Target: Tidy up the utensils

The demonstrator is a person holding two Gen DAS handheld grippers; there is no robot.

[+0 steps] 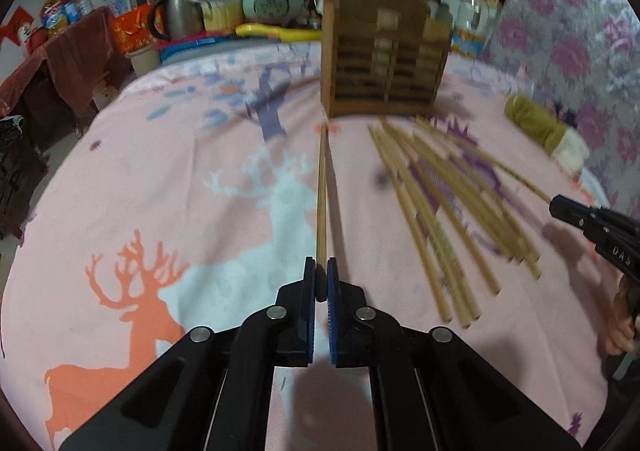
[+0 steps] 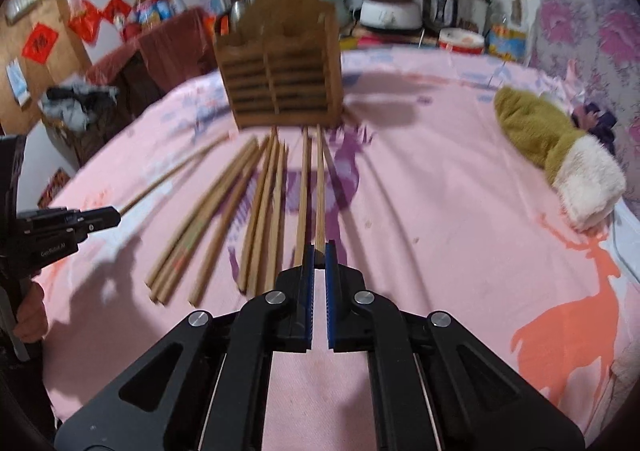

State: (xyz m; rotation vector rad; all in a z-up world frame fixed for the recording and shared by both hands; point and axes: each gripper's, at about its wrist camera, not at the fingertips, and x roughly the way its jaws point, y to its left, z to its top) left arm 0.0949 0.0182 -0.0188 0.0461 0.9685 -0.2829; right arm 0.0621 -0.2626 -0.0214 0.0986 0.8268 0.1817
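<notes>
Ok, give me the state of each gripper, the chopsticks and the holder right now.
left gripper: shut on one chopstick
right gripper: shut on another chopstick
loose chopsticks: lying flat on the cloth, fanned out
wooden holder: upright behind them; whether it holds any, cannot tell

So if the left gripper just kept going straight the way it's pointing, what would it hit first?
Probably the wooden utensil holder. The left gripper is shut on a chopstick whose far tip points at the holder's lower left corner; depth is unclear, so the pink cloth might come first.
</notes>
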